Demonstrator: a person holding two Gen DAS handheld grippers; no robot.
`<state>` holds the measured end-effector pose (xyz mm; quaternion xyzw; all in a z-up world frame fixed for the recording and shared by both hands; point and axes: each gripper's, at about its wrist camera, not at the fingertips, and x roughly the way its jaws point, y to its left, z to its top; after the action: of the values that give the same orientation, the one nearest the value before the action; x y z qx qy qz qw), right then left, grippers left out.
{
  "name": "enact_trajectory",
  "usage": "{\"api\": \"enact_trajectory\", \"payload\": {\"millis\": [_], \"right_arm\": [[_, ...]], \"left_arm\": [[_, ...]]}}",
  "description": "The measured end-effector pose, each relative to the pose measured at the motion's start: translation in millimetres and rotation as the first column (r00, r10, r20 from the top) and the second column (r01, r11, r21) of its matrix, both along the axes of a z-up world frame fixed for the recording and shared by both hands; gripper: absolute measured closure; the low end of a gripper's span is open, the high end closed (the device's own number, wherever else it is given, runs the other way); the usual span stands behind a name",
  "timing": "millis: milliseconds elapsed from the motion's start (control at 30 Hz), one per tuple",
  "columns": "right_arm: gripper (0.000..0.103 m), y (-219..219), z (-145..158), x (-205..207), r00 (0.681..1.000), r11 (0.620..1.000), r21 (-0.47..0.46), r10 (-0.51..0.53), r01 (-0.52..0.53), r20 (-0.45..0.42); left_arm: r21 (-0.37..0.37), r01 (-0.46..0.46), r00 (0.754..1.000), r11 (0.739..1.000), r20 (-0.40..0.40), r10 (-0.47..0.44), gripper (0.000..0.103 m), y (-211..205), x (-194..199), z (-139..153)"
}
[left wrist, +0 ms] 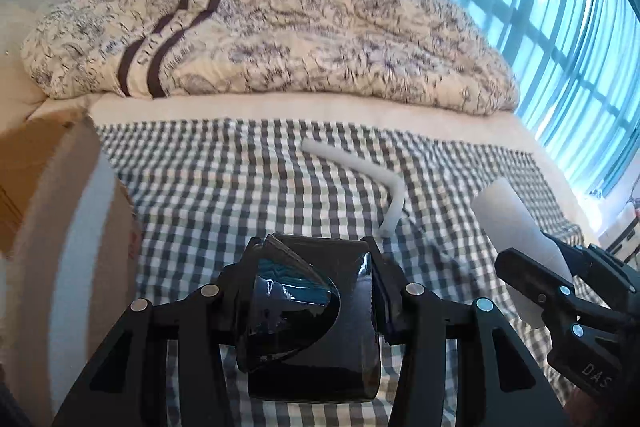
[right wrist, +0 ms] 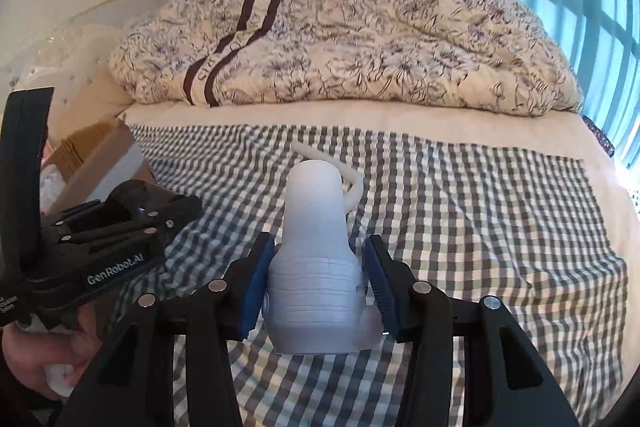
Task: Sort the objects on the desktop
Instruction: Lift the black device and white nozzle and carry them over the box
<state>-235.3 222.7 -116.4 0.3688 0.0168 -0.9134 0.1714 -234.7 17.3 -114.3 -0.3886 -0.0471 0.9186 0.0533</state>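
My left gripper (left wrist: 316, 259) is shut on a glossy black box-like object (left wrist: 312, 311) with a curved flap, held above the checked cloth (left wrist: 224, 187). My right gripper (right wrist: 318, 259), with blue pads (right wrist: 256, 287), is shut on the ribbed base of a white bottle-shaped plastic piece (right wrist: 316, 247). That piece (left wrist: 512, 223) and the right gripper (left wrist: 544, 255) also show at the right edge of the left wrist view. A white bent tube (left wrist: 360, 167) lies on the cloth ahead of both grippers; the white piece partly hides the tube (right wrist: 354, 189) in the right wrist view.
An open cardboard box (left wrist: 40, 187) stands at the left edge of the bed, also seen as the box (right wrist: 100, 155) behind the left gripper (right wrist: 160, 215). A rolled floral quilt (left wrist: 280, 27) lies across the back. A window (left wrist: 560, 27) is at the right. A hand (right wrist: 40, 359) holds the left gripper.
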Motion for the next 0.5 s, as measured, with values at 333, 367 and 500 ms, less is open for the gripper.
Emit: {"api": "enact_trajectory", "payload": {"millis": [333, 367, 500], "right_arm": [[0.056, 9.1, 50.2, 35.1, 0.995, 0.998, -0.026, -0.051, 0.049, -0.081], [0.056, 10.6, 55.5, 39.5, 0.994, 0.998, -0.029, -0.061, 0.058, -0.091], [0.056, 12.9, 76.5, 54.6, 0.989, 0.996, -0.051, -0.080, 0.074, -0.125]], "left_arm": [[-0.009, 0.009, 0.995, 1.000, -0.102, -0.010, 0.055, -3.5, 42.9, 55.1], [-0.013, 0.010, 0.993, 1.000, -0.115, -0.012, 0.055, -3.5, 48.1, 61.2], [-0.029, 0.004, 0.986, 1.000, -0.164, -0.008, 0.055, -4.7, 66.5, 85.2]]}}
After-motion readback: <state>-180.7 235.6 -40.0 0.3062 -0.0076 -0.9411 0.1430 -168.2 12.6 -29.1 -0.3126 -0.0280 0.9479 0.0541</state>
